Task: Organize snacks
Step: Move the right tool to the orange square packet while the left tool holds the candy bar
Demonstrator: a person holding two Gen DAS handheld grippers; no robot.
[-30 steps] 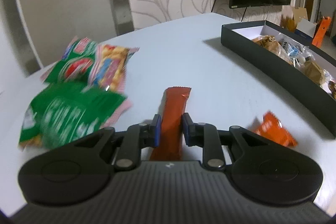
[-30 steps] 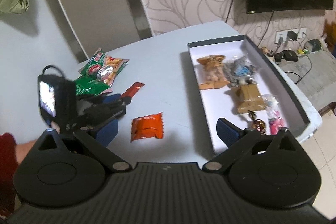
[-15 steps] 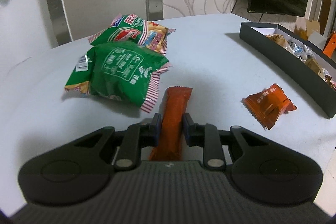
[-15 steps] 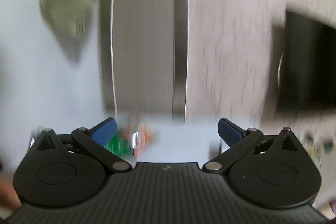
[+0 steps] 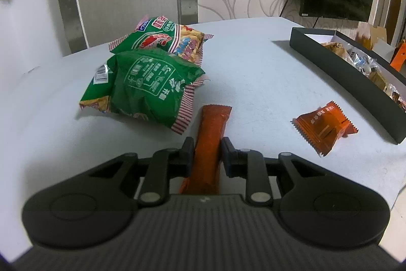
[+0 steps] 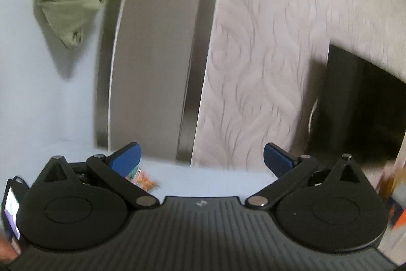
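left gripper still pinched on red stick pack, swung left in the last second, green bags now centre, box far right; right gripper wide open, empty, tilted up off table; stick pack not boxed yet

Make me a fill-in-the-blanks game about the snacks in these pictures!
1. The left tool is squeezing a long ____ snack stick.
2. The dark box holds ____.
3. The right tool is wide ____.
4. The nearest big bag is mostly ____.

Missing words: orange, snacks, open, green
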